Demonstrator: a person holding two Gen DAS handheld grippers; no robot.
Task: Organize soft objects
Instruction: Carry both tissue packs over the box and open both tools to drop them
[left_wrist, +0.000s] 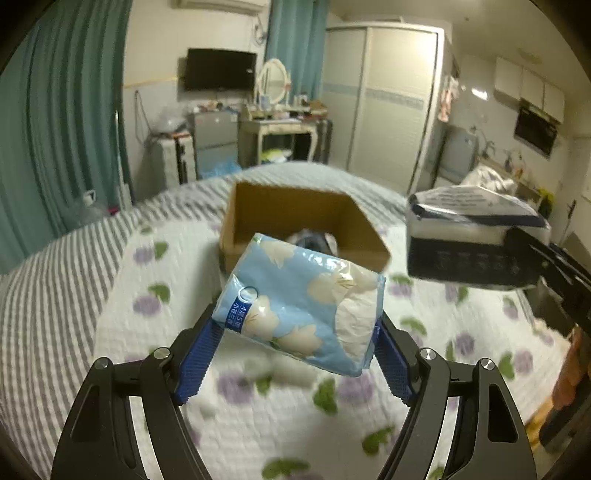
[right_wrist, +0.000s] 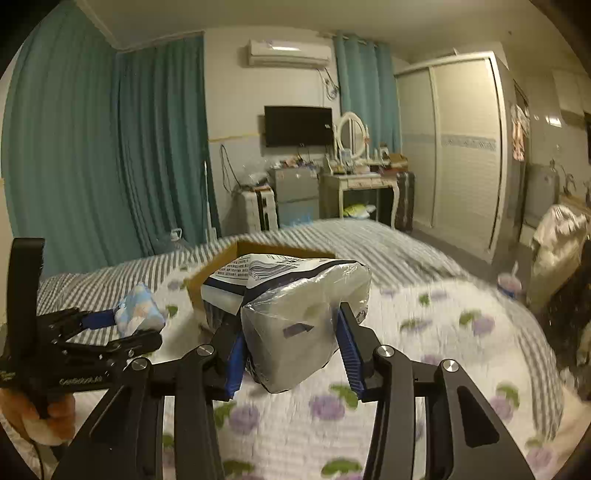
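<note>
- Nearest in the left wrist view, the left gripper (left_wrist: 297, 334) pinches a light-blue plastic pack of tissues printed with pale leaves (left_wrist: 301, 301), its blue ribbed pads pressed against the two ends; the pack hangs clear above the bedding.
- In the right wrist view, the right gripper (right_wrist: 291, 334) clamps a white block of tissues in clear and dark-blue printed film (right_wrist: 295, 314), also held off the bed, the film wrinkling where the pads bite.
- Both packs look light and squashy: the film is likely slippery and the paper gives under pressure, so a hold across the short, fuller ends seems safer than one on the loose, torn wrapper corner.
- Below lies a white quilt with purple flowers and green leaves (left_wrist: 258, 406), over a grey-and-white striped bedsheet (left_wrist: 55, 280).
- Beyond the blue pack, an open brown cardboard box (left_wrist: 291, 210) stands on the quilt; something dark and pale lies inside, too hidden to name.
- Farthest, teal curtains (right_wrist: 110, 147) hang along the wall.
</note>
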